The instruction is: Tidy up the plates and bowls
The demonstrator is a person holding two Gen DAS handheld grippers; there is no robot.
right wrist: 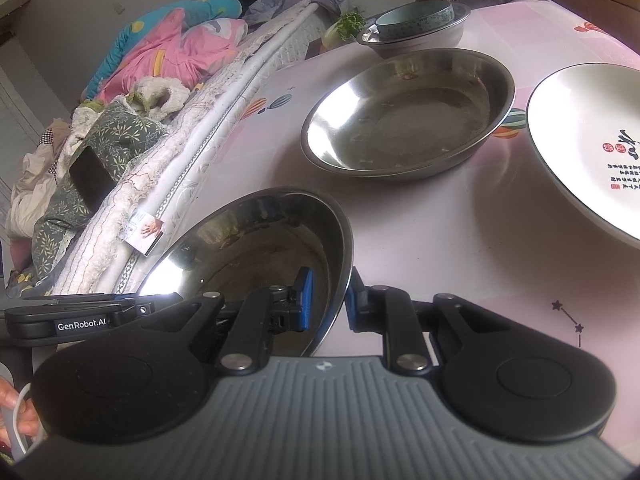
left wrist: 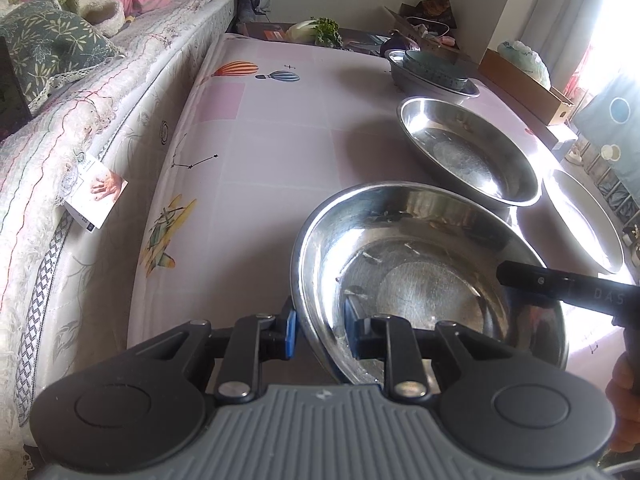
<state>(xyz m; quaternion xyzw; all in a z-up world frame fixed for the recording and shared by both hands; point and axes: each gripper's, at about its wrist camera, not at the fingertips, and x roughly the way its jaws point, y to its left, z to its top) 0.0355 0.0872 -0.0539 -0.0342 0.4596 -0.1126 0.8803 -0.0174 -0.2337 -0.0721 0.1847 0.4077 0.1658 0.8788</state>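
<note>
A steel plate [left wrist: 420, 264] is lifted and tilted at the near edge of the table, gripped from two sides. My left gripper [left wrist: 320, 330] is shut on its near-left rim. My right gripper [right wrist: 330, 304] is shut on the opposite rim of that same steel plate [right wrist: 256, 240], and its black body enters the left wrist view at lower right. Farther back a second steel plate [left wrist: 468, 150] [right wrist: 408, 116] lies flat on the table. To its right lies a white plate [right wrist: 588, 144] [left wrist: 580, 220] with red and black writing. At the far end a teal bowl [right wrist: 416, 18] sits inside a steel basin [right wrist: 416, 38] [left wrist: 432, 76].
The table [left wrist: 260, 152] has a pink cloth with balloon and star prints. A bed [left wrist: 100, 112] with a quilt, pillows and clothes runs along its left side, with a tag [left wrist: 98, 196] hanging off. Vegetables [left wrist: 320, 30] and cardboard boxes [left wrist: 520, 76] crowd the far end.
</note>
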